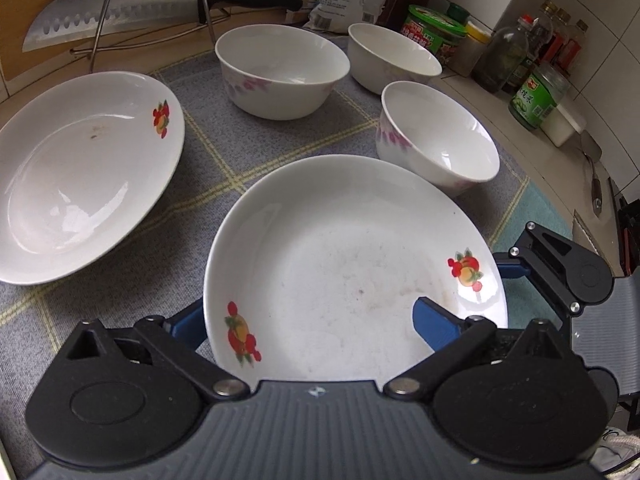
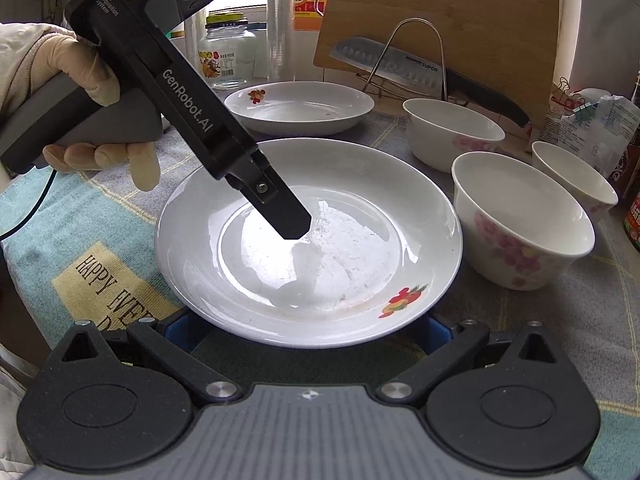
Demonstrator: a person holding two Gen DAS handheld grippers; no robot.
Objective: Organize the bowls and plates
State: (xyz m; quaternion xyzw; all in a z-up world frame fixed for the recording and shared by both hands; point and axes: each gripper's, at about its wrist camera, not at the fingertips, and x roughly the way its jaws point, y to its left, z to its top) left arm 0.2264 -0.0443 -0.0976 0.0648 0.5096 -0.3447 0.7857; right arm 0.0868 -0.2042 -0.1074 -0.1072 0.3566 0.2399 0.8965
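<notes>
While the near plate point(image 1: 352, 264) lies on the grey checked cloth point(image 1: 168, 224), the left gripper point(image 1: 308, 320) straddles its near rim, one blue finger point(image 1: 436, 326) over the plate's inner face and the other outside and under the edge; whether they pinch it I cannot tell. The right gripper point(image 2: 304, 330) waits at the same plate's point(image 2: 308, 240) near side, tongs spread wide and mostly hidden below the rim. A second plate point(image 1: 84, 176) sits far left. Three bowls point(image 1: 280, 72) point(image 1: 394, 58) point(image 1: 438, 138) stand far right. Behind, a knife point(image 1: 120, 12) rests in a wire rack against a wooden board point(image 2: 440, 20).
</notes>
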